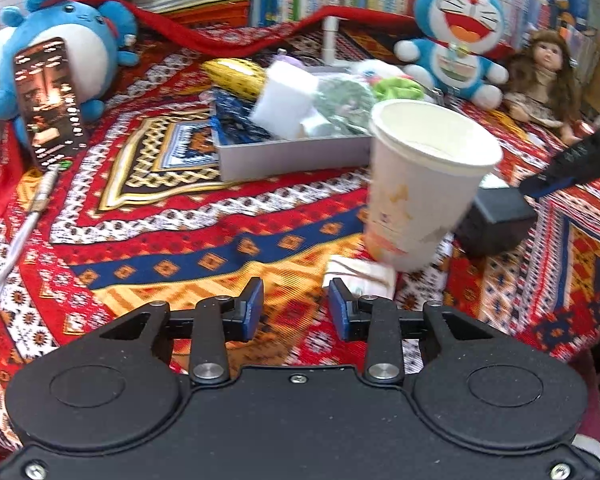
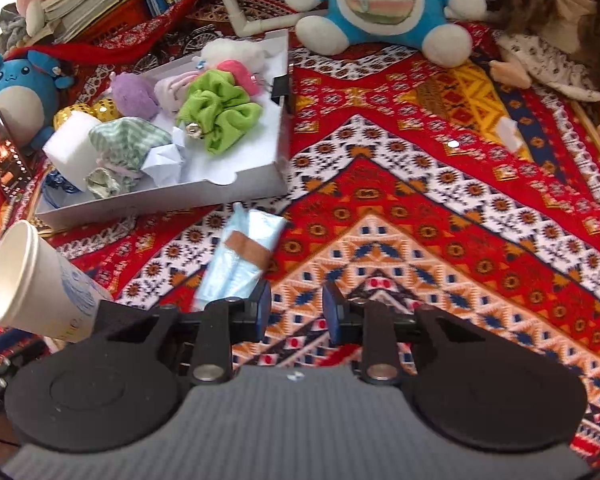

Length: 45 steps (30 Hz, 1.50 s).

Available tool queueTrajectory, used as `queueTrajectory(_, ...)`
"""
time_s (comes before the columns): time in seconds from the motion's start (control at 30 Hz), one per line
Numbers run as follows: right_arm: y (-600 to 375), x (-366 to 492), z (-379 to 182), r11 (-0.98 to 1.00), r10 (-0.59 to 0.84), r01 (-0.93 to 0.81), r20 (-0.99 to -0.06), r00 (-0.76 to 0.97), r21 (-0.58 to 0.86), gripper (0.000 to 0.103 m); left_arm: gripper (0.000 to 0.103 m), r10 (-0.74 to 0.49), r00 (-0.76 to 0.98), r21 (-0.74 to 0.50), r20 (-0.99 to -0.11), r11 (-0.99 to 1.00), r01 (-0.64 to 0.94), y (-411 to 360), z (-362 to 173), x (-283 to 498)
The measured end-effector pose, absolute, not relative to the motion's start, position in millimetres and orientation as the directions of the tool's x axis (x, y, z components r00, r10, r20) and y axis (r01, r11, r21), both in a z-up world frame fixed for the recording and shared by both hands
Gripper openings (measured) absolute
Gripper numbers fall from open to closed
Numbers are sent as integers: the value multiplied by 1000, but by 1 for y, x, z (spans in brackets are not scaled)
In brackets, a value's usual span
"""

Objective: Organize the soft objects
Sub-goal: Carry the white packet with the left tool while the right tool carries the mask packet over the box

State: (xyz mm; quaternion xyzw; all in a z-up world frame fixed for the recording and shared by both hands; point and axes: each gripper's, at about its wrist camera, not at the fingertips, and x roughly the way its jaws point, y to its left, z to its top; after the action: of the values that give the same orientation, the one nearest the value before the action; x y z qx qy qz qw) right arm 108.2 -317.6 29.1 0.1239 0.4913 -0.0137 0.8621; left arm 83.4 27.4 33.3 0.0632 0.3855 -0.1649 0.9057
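A grey tray (image 2: 236, 186) (image 1: 292, 156) holds soft items: a green scrunchie (image 2: 220, 114), a white sponge block (image 2: 70, 148) (image 1: 286, 96), a purple plush (image 2: 134, 94), checked cloth and crumpled paper. A light blue tissue pack (image 2: 242, 256) with a brown plaster lies on the patterned cloth just ahead of my right gripper (image 2: 296, 310), which is open and empty. My left gripper (image 1: 296, 310) is open and empty above the cloth. A white paper cup (image 1: 420, 184) (image 2: 36, 284) stands tilted ahead of it, over a small white packet (image 1: 360, 276).
A Doraemon plush (image 1: 456, 36) (image 2: 380, 4), a doll (image 1: 544, 76) (image 2: 556, 28) and a blue round plush (image 1: 64, 40) (image 2: 16, 88) sit around the tray. A phone (image 1: 48, 100) leans on the blue plush. Books line the back. A black box (image 1: 496, 220) lies right of the cup.
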Motion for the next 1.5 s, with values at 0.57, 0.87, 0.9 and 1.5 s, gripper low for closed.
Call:
queueTrajectory(0.57, -290, 145, 27, 969, 175, 68, -856, 486, 237, 81, 57, -338, 635, 52, -694, 857, 513, -8, 32, 68)
queueTrajectory(0.87, -278, 149, 27, 985, 132, 35, -868, 478, 169, 85, 53, -332, 629, 53, -703, 858, 511, -7, 21, 76)
queueTrajectory(0.9, -276, 148, 27, 987, 122, 31, -868, 481, 156, 80, 46, -339, 627, 48, -702, 855, 516, -6, 21, 76)
queueTrajectory(1.5, -288, 130, 40, 984, 121, 45, -828, 547, 173, 47, 41, -326, 662, 37, -674, 881, 472, 6, 43, 76)
